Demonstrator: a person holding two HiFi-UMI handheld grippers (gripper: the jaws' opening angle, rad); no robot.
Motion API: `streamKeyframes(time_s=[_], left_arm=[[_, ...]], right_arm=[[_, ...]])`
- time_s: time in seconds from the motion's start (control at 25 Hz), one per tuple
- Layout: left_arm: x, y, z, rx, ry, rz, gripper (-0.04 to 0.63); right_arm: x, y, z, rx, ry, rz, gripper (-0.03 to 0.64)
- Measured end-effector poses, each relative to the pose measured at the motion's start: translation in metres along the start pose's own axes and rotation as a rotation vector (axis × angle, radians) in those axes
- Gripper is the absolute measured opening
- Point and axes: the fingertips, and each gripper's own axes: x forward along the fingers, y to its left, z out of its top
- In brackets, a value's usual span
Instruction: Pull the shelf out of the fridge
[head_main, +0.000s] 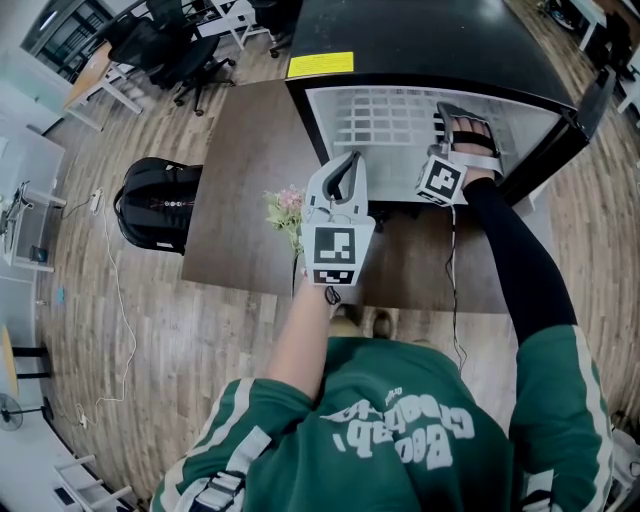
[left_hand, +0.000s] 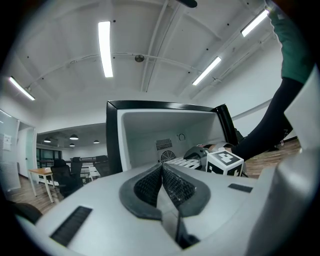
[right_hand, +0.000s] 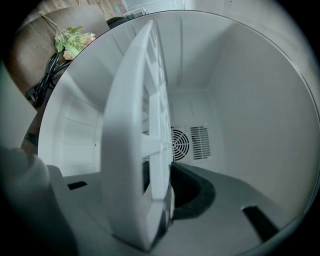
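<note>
A black mini fridge (head_main: 420, 40) stands open on a brown table (head_main: 240, 200), and a white grid shelf (head_main: 385, 125) lies inside it. My right gripper (head_main: 463, 122) reaches into the fridge at the shelf's right side. In the right gripper view the shelf (right_hand: 145, 125) runs on edge between the jaws of my right gripper (right_hand: 162, 182), which are shut on its front rim; one dark pad (right_hand: 190, 190) shows beside it. My left gripper (head_main: 346, 168) hovers in front of the fridge's left side. Its pads (left_hand: 172, 185) touch, with nothing between them.
The fridge door (head_main: 565, 135) hangs open at the right. A small bunch of flowers (head_main: 287, 212) and a cable lie on the table to the left of my left gripper. A black bag (head_main: 160, 203) sits on the floor beside the table, with office chairs (head_main: 190, 55) beyond.
</note>
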Motion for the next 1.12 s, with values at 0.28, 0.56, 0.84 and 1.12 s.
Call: streamKeyframes(time_s=[0.28, 0.56, 0.84, 1.12], left_arm=[[-0.008, 0.005, -0.002, -0.002, 0.003, 0.016, 0.017], [-0.015, 0.005, 0.0, 0.006, 0.001, 0.018, 0.017], [-0.021, 0.005, 0.004, 0.009, -0.004, 0.018, 0.017], [-0.027, 0.001, 0.007, 0.009, -0.009, 0.011, 0.017]], right_arm=[[-0.004, 0.003, -0.001, -0.005, 0.003, 0.0, 0.141], [-0.005, 0.005, -0.004, -0.024, 0.021, -0.001, 0.141], [-0.012, 0.006, 0.0, -0.001, 0.004, 0.002, 0.142], [-0.02, 0.007, 0.001, 0.014, -0.004, 0.001, 0.142]])
